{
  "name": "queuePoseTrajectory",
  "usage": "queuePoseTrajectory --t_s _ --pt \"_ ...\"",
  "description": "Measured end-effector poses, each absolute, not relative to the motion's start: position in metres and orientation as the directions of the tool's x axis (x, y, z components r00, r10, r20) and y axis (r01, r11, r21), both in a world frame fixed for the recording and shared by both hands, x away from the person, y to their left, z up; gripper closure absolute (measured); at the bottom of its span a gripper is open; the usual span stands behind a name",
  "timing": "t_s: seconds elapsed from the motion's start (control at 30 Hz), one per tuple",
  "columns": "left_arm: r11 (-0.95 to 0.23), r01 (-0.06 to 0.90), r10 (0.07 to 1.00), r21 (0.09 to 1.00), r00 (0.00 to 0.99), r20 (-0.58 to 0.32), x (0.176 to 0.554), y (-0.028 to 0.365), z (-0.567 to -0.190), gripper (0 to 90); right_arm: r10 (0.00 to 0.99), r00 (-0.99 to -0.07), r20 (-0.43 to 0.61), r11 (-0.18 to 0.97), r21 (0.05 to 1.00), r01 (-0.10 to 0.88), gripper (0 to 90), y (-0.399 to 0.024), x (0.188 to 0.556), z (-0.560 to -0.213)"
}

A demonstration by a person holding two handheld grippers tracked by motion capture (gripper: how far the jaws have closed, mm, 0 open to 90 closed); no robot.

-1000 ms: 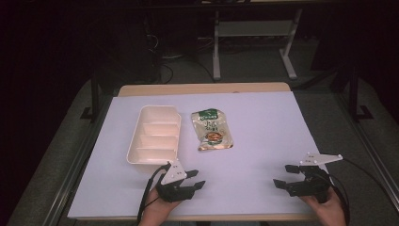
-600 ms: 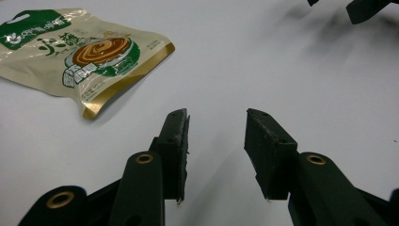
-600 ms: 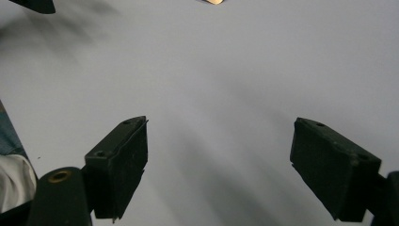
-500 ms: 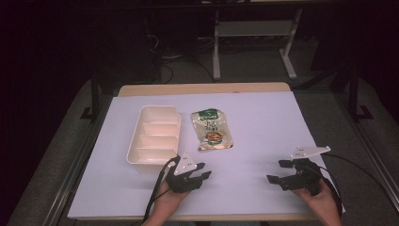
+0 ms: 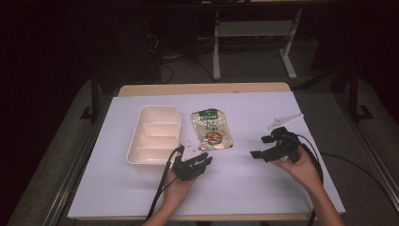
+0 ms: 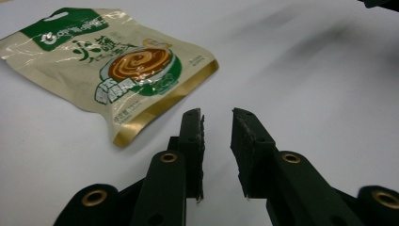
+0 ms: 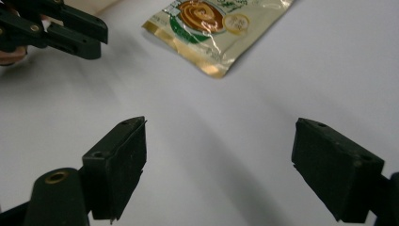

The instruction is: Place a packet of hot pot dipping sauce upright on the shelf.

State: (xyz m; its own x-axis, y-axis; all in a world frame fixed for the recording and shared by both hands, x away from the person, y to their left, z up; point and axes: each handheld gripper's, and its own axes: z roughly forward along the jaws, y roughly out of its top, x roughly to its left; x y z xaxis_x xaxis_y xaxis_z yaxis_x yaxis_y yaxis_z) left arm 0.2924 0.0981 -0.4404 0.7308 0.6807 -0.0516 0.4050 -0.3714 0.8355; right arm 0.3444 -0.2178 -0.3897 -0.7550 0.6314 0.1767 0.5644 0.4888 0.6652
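Glossy cream-gold foil pouch (image 5: 212,130) w/ green header and brown swirl picture, Chinese print too small to read, lies flat on table centre beside white tray (image 5: 155,135). Left gripper (image 6: 217,123) jaws narrowing, nothing between; right gripper (image 7: 219,141) spread wide, empty.

White-covered table (image 5: 244,188), cream compartment tray (image 5: 155,136) beside a green-and-gold food pouch (image 5: 212,129)
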Motion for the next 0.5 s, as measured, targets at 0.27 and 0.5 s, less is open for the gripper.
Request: queuePoseTrajectory --t_s 0.27,0.5 --pt "-0.37 0.406 0.702 0.836 0.711 -0.034 0.303 0.087 -0.442 79.0 0.585 -0.794 0.163 0.54 0.652 0.532 19.1 -0.193 0.394 -0.37" --pt "-0.368 0.426 0.728 0.827 0.685 -0.029 0.313 0.086 -0.447 79.5 0.556 -0.813 0.172 0.568 0.636 0.523 20.4 -0.162 0.437 -0.361"
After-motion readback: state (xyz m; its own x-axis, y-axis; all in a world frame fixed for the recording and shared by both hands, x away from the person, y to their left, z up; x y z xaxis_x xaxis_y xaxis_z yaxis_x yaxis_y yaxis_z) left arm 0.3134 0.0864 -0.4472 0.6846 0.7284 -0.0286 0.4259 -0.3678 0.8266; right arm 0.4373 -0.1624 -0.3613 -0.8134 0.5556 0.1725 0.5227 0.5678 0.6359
